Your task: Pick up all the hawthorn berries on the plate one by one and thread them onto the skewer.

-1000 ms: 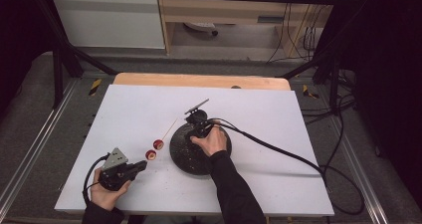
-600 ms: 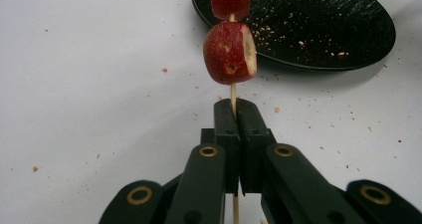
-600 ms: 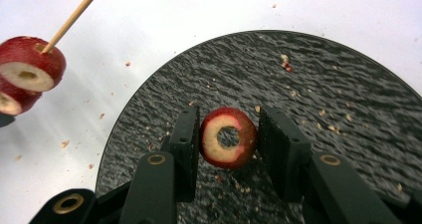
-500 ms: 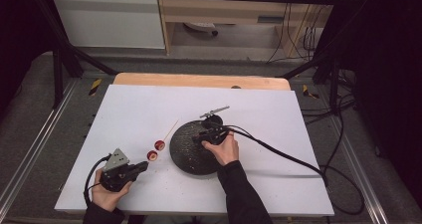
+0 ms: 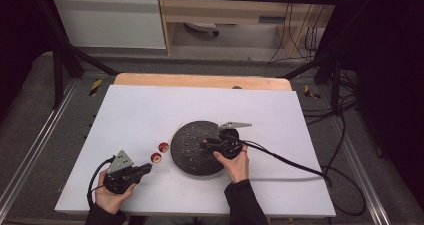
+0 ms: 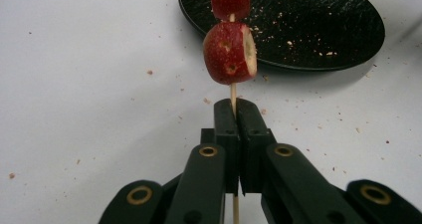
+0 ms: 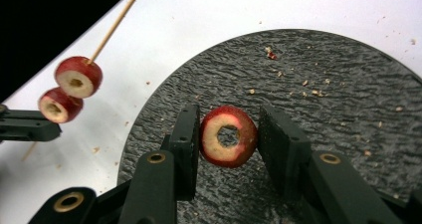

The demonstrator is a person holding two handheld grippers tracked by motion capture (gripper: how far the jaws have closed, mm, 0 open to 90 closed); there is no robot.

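My left gripper rests at the table's front left, shut on the lower end of a thin wooden skewer. Two red fruit rings with pale flesh are threaded on it, the stick slanting up toward the black plate. Over the plate's right half, my right gripper points left and is shut on a third red fruit ring with a hole in its centre. In the right gripper view, the skewered rings hang off to the left.
The round black plate carries scattered crumbs, and more crumbs dot the white table. The right gripper's cable trails across the table to the right edge. Table legs and cables stand on the floor beyond.
My right gripper has moved rightward across the plate and turned its jaws to the left, with the fruit ring in it. The left hand and skewer have stayed still.
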